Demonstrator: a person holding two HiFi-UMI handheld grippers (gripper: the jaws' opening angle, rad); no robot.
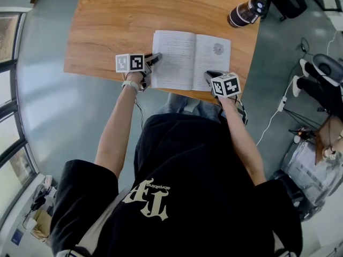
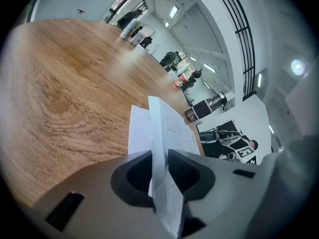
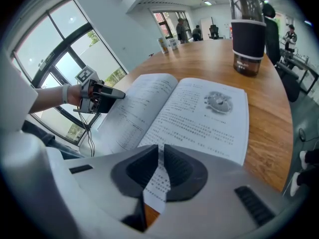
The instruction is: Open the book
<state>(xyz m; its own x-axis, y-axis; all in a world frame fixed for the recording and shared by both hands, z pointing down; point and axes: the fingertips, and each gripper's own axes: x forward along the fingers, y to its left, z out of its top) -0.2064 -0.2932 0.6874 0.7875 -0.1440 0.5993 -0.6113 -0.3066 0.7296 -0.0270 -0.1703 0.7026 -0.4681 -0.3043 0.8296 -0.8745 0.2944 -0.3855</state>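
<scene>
Open-plan office: a large wooden table (image 1: 123, 15), tall glazed windows (image 3: 55, 54), strip ceiling lights (image 2: 174, 11), a grey floor (image 1: 53, 100), and people (image 3: 182, 30) around further tables behind.

book (image 1: 190, 58) on table (image 1: 118, 20) by its near edge, bottle (image 1: 244, 12) behind it at table's far right corner

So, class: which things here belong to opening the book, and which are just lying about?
Belong to the job:
- book, open
- left gripper, a page between its jaws
- right gripper, closed on a page
- table beneath

Lying about:
- dark bottle at the table's far corner
- white cable on the floor
</scene>
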